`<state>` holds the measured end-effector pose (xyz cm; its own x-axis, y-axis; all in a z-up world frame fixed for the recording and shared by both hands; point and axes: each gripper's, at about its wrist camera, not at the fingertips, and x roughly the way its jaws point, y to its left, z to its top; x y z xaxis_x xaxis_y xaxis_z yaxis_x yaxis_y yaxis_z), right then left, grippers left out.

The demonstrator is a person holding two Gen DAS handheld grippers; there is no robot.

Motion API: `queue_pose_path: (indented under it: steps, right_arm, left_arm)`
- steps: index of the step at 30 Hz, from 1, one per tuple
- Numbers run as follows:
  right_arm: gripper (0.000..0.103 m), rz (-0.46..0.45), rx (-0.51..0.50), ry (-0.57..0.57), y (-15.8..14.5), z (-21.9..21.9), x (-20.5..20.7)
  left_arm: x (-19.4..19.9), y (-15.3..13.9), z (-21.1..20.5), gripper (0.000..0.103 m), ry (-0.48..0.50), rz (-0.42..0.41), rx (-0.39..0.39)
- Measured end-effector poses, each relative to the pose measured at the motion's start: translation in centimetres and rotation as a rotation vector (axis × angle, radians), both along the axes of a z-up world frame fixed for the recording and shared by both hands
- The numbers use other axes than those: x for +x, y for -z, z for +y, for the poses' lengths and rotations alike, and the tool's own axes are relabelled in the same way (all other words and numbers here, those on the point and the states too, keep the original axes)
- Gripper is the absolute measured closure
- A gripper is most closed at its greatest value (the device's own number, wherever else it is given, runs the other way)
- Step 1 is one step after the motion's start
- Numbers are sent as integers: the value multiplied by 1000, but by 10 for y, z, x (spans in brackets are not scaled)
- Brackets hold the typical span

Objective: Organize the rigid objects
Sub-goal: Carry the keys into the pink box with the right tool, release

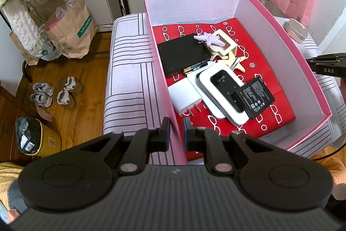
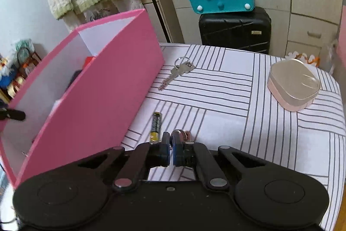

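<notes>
Two black hand-held grippers

Left gripper (image 1: 175,122) and right gripper (image 2: 170,140): matte black, round side discs, silver rivets, blue-edged jaws, ribbed grey body.

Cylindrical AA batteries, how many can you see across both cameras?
2. One black-and-gold AA battery lies inside the pink cardboard box against a black flat case; another lies on the striped sheet beside the box. Others may be hidden.

- 2 batteries: 1 AA battery (image 2: 156,127) on the near bedspread, 1 AA (image 1: 195,68) in the box
- 1 pink box (image 1: 281,40)
- 1 key bunch (image 2: 178,71), far
- 1 tin (image 2: 293,84), right
- 1 wifi router (image 1: 222,88)
- 1 charger (image 1: 185,96)
</notes>
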<state>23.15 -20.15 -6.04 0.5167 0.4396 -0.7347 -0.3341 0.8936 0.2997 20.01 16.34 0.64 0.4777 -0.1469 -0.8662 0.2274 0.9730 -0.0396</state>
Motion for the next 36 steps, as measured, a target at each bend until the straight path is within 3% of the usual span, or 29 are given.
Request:
queue_pose_path:
  steps: [5,11,24,29,36]
  right_arm:
    - [99,-8,26,-11,-23,1,-3]
    - [99,-60,-34,-82,-72,15,-4]
    - [99,-190,-4,-219,-167,48,-14]
    - [99,-159,21,-290,-167,71,-9]
    - [101,-85,9,-344,-128,105,3]
  left_arm:
    - [1,-1,1,92,3,9,11]
    - [3,3,-7,92,26,24,62]
    - [2,2,-4,92,28,29,49]
    - [3,1,-6,92,36,29,55]
    - [2,1,-7,92,38,28,57]
